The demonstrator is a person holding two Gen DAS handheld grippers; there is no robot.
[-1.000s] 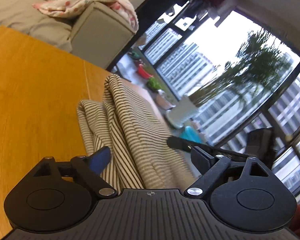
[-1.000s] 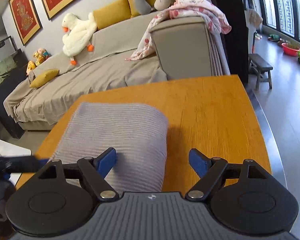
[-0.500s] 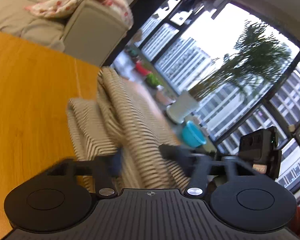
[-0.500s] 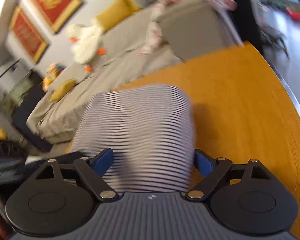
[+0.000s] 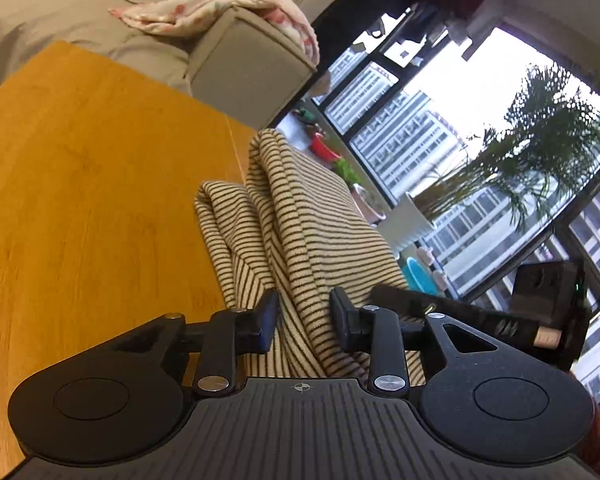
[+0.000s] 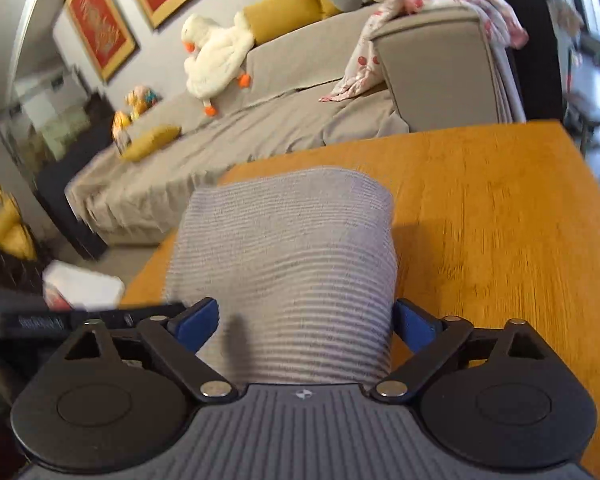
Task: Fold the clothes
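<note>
Step in hand: gathering the striped garment [image 5: 300,216] for its next fold; judged best done by pinching all layers evenly so no edge slips loose.
Left claw [image 5: 303,316]: jaws opening slightly, pinched ridge of cloth between them, pads touching it.
Right claw [image 6: 306,318]: jaws opening wide, straddling the garment's near end.
Garment: on the orange surface [image 5: 80,200], at its edge.

Both wrist views sit low and close over the striped cloth [image 5: 300,232] on the table [image 6: 500,208], facing crosswise.
</note>
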